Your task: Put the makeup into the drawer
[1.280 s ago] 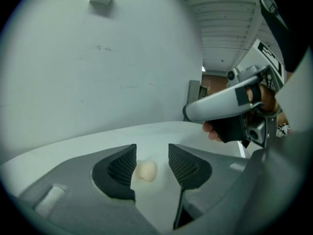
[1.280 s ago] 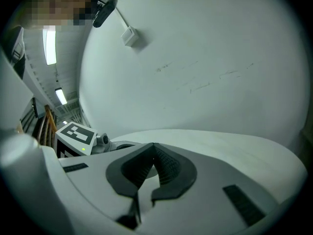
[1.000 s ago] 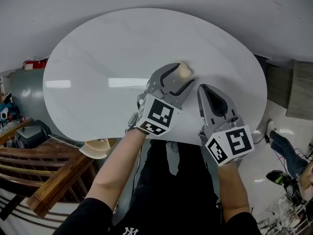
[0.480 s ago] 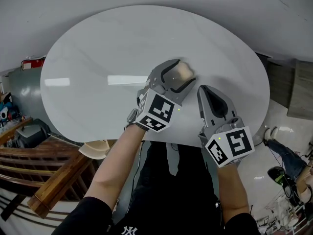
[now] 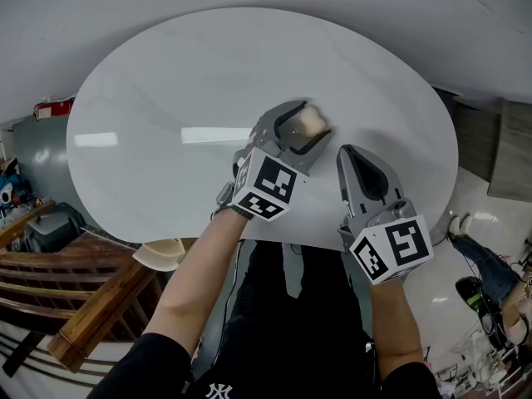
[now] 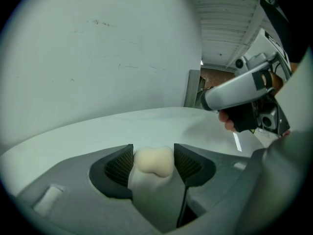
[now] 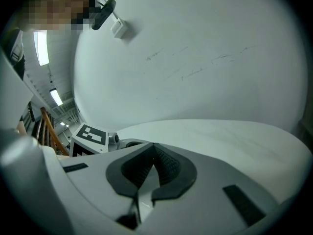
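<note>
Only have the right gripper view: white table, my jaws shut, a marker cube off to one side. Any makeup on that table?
Observer: Yes. The head view shows a cream makeup sponge lying on the white table, ahead of the right gripper and off to its left.
Operator: Has the left got it?
Observer: Not gripped, as far as I can see. In the left gripper view, the left gripper has its jaws wide apart, with the sponge sitting between the pads and not squashed.
</note>
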Available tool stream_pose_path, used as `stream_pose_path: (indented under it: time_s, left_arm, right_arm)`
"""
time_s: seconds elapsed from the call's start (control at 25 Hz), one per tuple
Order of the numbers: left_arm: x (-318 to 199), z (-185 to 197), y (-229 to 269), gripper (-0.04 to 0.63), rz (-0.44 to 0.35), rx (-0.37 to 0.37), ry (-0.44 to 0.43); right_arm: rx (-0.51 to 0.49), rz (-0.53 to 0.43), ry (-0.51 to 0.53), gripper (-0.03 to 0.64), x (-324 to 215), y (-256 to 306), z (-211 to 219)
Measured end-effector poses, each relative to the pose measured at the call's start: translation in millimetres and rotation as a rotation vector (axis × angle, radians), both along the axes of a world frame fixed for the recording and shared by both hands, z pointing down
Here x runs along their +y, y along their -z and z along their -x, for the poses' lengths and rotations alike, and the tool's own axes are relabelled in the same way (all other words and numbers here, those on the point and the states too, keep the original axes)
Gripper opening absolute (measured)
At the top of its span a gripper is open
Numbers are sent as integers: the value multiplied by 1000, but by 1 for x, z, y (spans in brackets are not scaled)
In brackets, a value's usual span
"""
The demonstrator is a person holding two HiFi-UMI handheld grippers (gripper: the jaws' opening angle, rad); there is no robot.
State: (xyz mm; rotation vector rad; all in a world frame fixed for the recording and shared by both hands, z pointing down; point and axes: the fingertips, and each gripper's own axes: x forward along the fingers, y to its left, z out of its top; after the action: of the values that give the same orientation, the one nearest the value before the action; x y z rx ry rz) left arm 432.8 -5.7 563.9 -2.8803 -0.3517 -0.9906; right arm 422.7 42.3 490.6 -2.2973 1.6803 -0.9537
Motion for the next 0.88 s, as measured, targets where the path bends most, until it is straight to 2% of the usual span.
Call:
stream_pose_path:
  time_s: [0.48, 0.88]
  left_arm:
    - [-4, 2, 17, 236, -13, 27, 44]
    - [-4, 32, 63, 236, -10, 82, 82]
  right_arm:
    - [13, -16, 5, 15, 1, 12, -2]
    - [44, -30, 15, 15, -6, 43, 22]
